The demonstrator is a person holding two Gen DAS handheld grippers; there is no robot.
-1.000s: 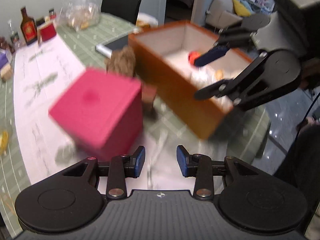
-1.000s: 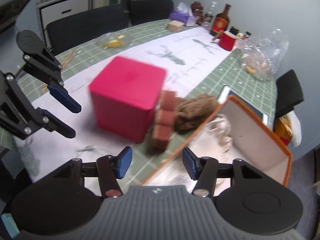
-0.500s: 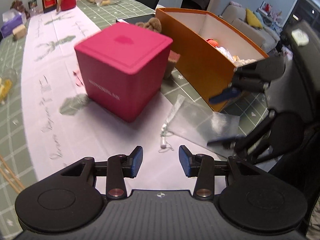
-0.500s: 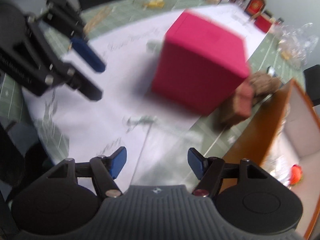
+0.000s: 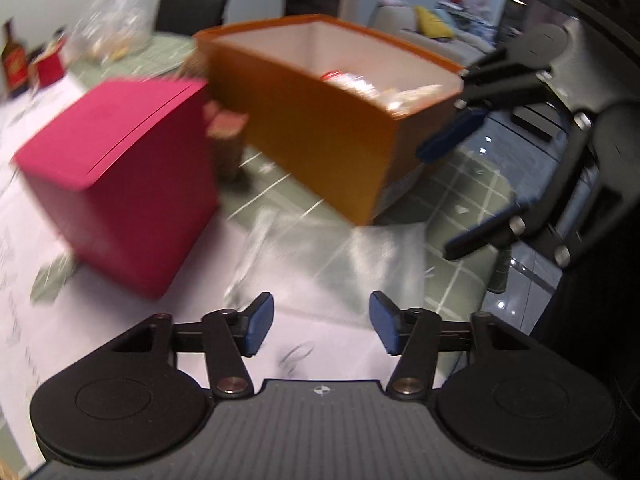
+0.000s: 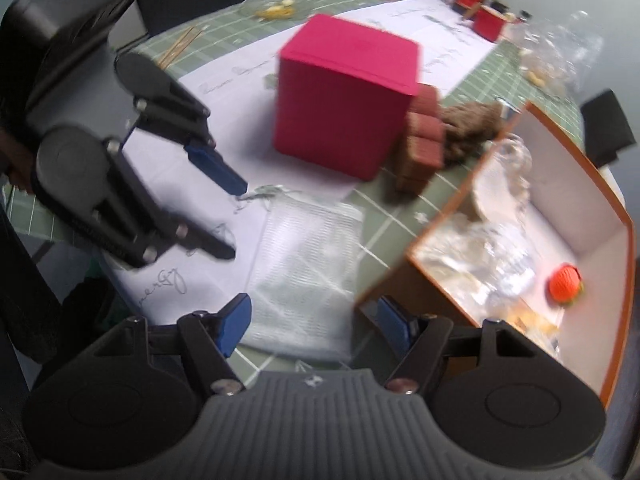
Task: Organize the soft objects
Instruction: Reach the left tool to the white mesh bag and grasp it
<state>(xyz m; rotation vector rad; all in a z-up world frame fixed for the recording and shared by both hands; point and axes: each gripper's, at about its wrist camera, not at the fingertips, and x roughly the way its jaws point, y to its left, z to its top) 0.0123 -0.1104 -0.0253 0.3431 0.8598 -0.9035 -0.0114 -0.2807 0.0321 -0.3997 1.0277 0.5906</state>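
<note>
We have both tongs hovering over a flat translucent mesh pouch (image 6: 304,276) lying on the table (image 6: 404,204), just beside the near corner of the orange box (image 6: 600,208) and in front of the pink cube box (image 6: 344,92).

Left tongs (image 5: 321,325): jaws apart, empty. Right tongs (image 6: 313,322): jaws apart, empty.

Risks, as we judge them:
- The pouch is thin and lies flat, so tips closing on it may skid over the fabric and pinch nothing.
- Its drawstring (image 6: 256,196) trails loose toward the left tongs (snag risk if dragged).
- The right tongs sit close to the orange box corner; a careless descent could knock the box.
- The brown blocks (image 6: 420,148) stacked beside the cube box look easy to topple if the pouch is swept that way.
</note>
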